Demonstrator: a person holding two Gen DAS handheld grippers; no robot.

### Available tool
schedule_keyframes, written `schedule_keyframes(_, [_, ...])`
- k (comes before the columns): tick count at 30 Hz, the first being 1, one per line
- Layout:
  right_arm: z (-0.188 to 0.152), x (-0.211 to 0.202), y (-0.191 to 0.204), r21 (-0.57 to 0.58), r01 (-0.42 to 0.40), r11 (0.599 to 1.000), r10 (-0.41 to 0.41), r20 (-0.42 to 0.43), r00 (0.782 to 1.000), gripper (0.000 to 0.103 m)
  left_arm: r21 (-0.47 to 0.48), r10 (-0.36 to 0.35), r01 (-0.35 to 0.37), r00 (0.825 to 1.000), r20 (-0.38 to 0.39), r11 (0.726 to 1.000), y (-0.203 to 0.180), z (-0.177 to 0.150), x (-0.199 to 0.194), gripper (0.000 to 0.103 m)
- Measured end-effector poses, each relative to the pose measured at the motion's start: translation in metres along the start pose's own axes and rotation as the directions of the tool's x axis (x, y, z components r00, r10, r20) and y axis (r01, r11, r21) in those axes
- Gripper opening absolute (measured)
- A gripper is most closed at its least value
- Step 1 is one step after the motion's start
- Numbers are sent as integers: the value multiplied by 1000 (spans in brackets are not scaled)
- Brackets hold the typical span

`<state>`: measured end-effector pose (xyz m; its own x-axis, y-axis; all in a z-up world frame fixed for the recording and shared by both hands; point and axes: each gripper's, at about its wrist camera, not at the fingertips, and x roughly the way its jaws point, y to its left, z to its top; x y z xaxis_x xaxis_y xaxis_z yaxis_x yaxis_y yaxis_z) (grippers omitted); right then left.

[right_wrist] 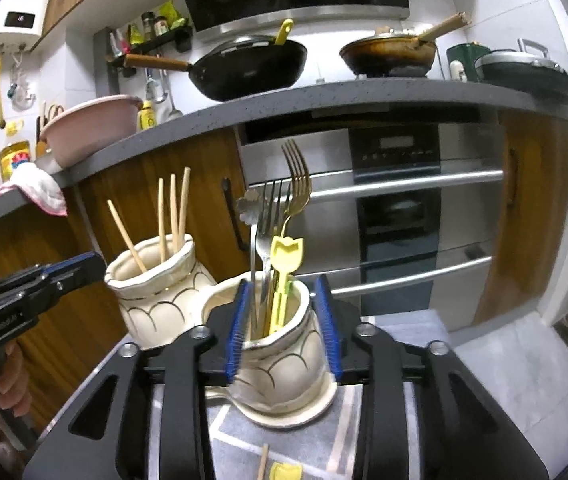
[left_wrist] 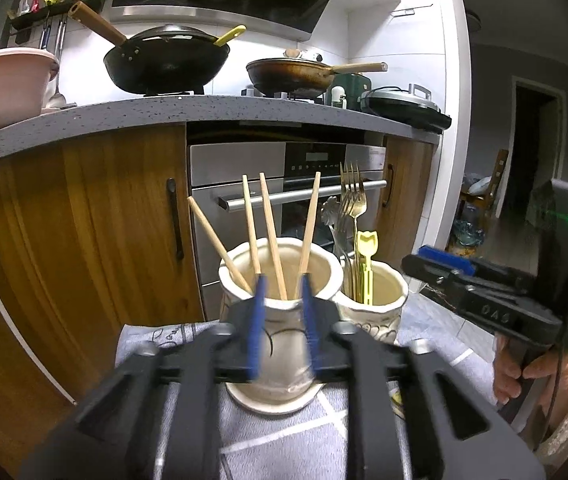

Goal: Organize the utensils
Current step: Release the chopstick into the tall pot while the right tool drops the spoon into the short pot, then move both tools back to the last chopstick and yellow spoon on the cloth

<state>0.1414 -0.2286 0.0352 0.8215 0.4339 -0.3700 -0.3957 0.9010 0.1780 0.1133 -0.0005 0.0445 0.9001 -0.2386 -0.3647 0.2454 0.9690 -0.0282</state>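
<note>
Landmark: the chopstick pot (left_wrist: 280, 312), a cream ceramic jar standing on a grey cloth (left_wrist: 156, 336) that covers the desk.
Chopsticks (left_wrist: 270, 232): four wooden sticks stand inside this pot, thin ends down, long axes near upright and fanned, the leftmost leaning furthest left.
Cutlery pot (right_wrist: 280, 344): a second cream jar just to the right of the landmark, apparently touching it.
Forks (right_wrist: 284, 208): metal forks stand in the cutlery pot, tines up and handles down, beside a flower-topped metal piece.
Yellow fork (right_wrist: 285, 264): plastic, upright in the same pot.
Loose pieces: another stick (right_wrist: 263, 462) and a yellow bit (right_wrist: 284, 472) lie on the cloth in front of the cutlery pot, so sorting looks unfinished.
Left claw (left_wrist: 282, 320): spread, blue pads in front of the landmark pot, pinching nothing.
Right claw (right_wrist: 284, 332): spread wider, pads either side of the cutlery pot, not visibly pressing it.
Handling, chopsticks: light, stiff, smooth; likely best pinched at mid-length across the axis.
Handling, forks: heavier, slippery metal; take the neck or handle.
Handling, pots: fragile and probably tippy if knocked.
</note>
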Motion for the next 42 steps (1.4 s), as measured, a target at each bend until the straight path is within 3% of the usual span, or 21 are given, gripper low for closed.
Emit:
schedule_keyframes(4, [1, -17, 0, -5, 27, 1000, -27, -4, 1000, 61, 12, 3, -3, 1000, -6, 1000, -4, -6, -10, 42])
schedule_keyframes(9, [2, -33, 0, -7, 30, 1000, -30, -20, 999, 81, 14, 20, -20, 1000, -5, 1000, -5, -12, -24, 65])
schedule_keyframes(13, [1, -43, 0, -15, 46, 999, -47, -49, 998, 87, 6, 55, -55, 998, -27, 998, -4, -14, -30, 83])
schedule_keyframes(17, [-7, -50, -3, -35, 84, 996, -87, -91, 992, 90, -4, 88, -89, 995, -41, 996, -3, -18, -37, 93])
schedule_keyframes(28, [-51, -48, -9, -41, 94, 995, -102, -261, 960, 91, -13, 97, -101, 979, -178, 995, -8, -58, -30, 95])
schedule_keyframes(42, [-82, -38, -4, -91, 85, 992, -114, -407, 906, 91, -1, 82, -86, 952, -295, 996, -17, -91, -13, 95])
